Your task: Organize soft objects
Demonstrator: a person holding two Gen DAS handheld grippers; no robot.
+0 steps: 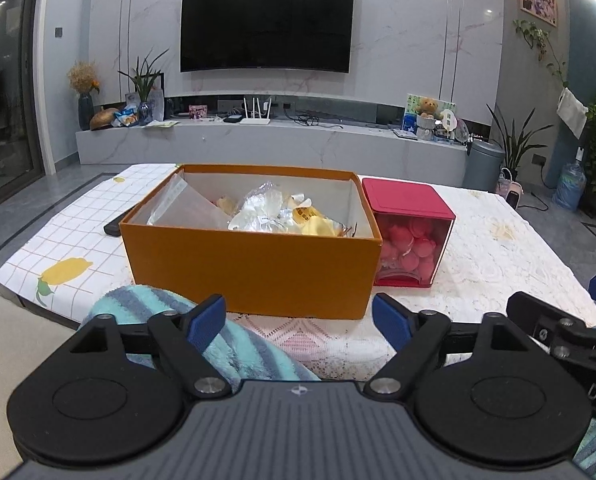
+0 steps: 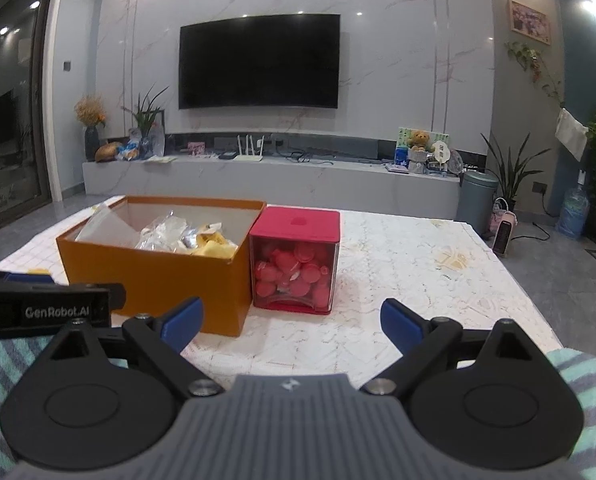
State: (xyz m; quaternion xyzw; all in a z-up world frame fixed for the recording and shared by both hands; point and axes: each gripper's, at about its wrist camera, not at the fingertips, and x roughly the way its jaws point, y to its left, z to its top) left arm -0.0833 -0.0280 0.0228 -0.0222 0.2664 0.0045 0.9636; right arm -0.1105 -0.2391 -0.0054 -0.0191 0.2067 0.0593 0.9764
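Observation:
A fluffy towel with teal and grey-blue stripes (image 1: pixel 241 348) lies at the near edge of the table, under both grippers; it also shows in the right wrist view (image 2: pixel 590 380). My left gripper (image 1: pixel 298 320) is open and empty above the towel, in front of an open orange box (image 1: pixel 253 268) that holds plastic-wrapped yellow soft items (image 1: pixel 293 212). My right gripper (image 2: pixel 291 322) is open and empty, just right of the left one, facing the orange box (image 2: pixel 157 276) and the table.
A red box with a clear front full of pink round pieces (image 1: pixel 414 240) stands against the orange box's right side, seen too in the right wrist view (image 2: pixel 295 260). A dark flat object (image 1: pixel 113 227) lies left of the orange box. A lace cloth (image 2: pixel 438 280) covers the table.

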